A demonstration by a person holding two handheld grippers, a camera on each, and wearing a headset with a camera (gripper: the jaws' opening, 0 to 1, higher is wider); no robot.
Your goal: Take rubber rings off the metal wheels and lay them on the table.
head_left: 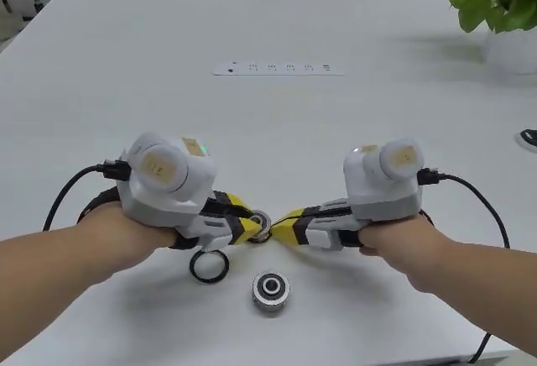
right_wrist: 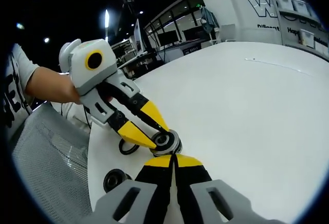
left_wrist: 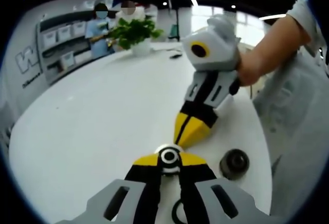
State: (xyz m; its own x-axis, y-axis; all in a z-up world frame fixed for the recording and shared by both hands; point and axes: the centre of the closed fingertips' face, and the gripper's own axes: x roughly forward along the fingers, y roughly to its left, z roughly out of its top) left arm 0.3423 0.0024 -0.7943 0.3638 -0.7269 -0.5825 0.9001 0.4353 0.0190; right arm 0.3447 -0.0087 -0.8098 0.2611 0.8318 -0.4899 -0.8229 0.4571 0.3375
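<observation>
Where the table [head_left: 101,64] comes closest to the person, a spare metal wheel [head_left: 271,290] stands just in front of the held wheel [left_wrist: 169,156]. A loose rubber ring [head_left: 209,265] lies flat beside the spare, below the left hand-held gripper [right_wrist: 154,135]. That gripper is clamped across the held wheel, whose hub face is turned toward the gripper's own camera. The right hand-held gripper [left_wrist: 186,138] meets the held wheel's rim head-on from the opposite side, jaws pressed together. Whether they pinch its ring is unclear. Any pull would likely run straight away from the held wheel. Well beyond it lies a power strip [head_left: 278,69].
</observation>
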